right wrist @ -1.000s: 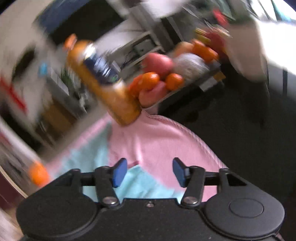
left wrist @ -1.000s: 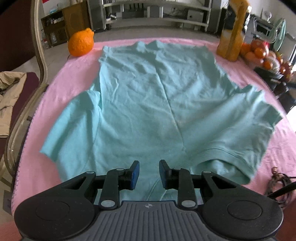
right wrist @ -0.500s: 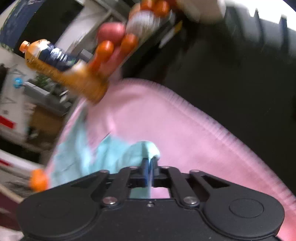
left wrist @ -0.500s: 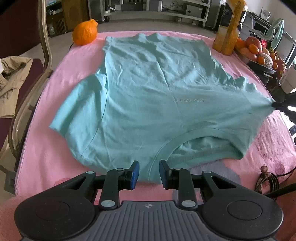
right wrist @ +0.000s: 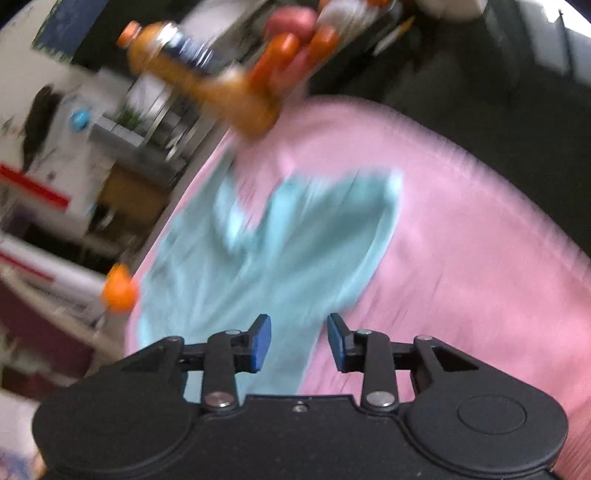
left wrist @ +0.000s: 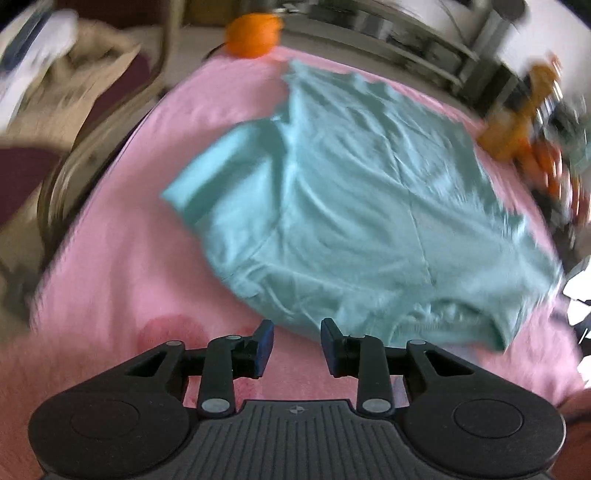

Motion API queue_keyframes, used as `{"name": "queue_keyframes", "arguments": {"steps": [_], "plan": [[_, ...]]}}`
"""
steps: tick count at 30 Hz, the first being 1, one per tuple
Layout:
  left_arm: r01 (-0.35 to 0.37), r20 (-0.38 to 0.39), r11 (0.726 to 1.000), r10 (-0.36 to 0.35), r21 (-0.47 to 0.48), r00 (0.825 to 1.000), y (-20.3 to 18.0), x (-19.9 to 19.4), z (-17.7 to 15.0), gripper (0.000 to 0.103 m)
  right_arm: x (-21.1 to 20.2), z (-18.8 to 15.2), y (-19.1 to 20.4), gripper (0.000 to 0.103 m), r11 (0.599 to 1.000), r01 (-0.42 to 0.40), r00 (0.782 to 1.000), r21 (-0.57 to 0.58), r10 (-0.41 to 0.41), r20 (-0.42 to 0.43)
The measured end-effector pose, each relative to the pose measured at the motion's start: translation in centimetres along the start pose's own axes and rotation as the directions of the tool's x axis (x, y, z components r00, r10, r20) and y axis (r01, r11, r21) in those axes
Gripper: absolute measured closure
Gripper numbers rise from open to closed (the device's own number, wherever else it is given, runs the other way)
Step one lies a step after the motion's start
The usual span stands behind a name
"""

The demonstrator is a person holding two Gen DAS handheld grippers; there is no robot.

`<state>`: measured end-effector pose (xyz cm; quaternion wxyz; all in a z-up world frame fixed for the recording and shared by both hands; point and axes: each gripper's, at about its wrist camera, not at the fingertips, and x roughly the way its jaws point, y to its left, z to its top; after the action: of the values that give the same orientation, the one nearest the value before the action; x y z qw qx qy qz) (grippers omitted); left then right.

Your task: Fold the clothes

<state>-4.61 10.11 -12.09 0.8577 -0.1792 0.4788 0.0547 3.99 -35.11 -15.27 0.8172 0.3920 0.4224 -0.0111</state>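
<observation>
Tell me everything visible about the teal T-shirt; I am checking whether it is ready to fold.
The teal T-shirt is soft, wrinkled knit, lying spread flat and unfolded on the pink cloth. Its ribbed collar faces the left gripper, one short sleeve spread toward the chair side. The far hem lies near the orange fruit. Both grippers are open; neither touches it. Motion blur hides finer detail.

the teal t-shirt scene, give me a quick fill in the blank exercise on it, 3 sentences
1. The teal t-shirt lies spread on a cloth whose colour is ____.
2. In the left wrist view, the round fruit past the shirt's far edge has the colour ____.
3. Both the left tongs and the right tongs have their jaws ____, gripping nothing.

Missing words: pink; orange; open
</observation>
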Motion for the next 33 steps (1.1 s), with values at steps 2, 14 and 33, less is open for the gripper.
{"name": "queue_keyframes", "arguments": {"steps": [2, 14, 33], "plan": [[0.033, 0.004, 0.997, -0.033, -0.070, 0.999, 0.9, 0.3, 0.1, 0.070, 0.0, -1.1, 0.0, 0.065, 0.999, -0.040, 0.998, 0.015, 0.040, -0.045], [0.148, -0.030, 0.982, -0.153, -0.121, 0.988, -1.0, 3.5, 1.2, 0.067, 1.4, -4.0, -1.1, 0.069, 0.983, -0.154, 0.982, 0.099, 0.163, -0.099], [0.067, -0.037, 0.998, -0.066, 0.020, 0.997, -1.9, 0.5, -0.7, 0.070, -0.9, -6.0, 1.1, 0.070, 0.995, -0.097, 0.980, -0.015, 0.093, -0.178]]}}
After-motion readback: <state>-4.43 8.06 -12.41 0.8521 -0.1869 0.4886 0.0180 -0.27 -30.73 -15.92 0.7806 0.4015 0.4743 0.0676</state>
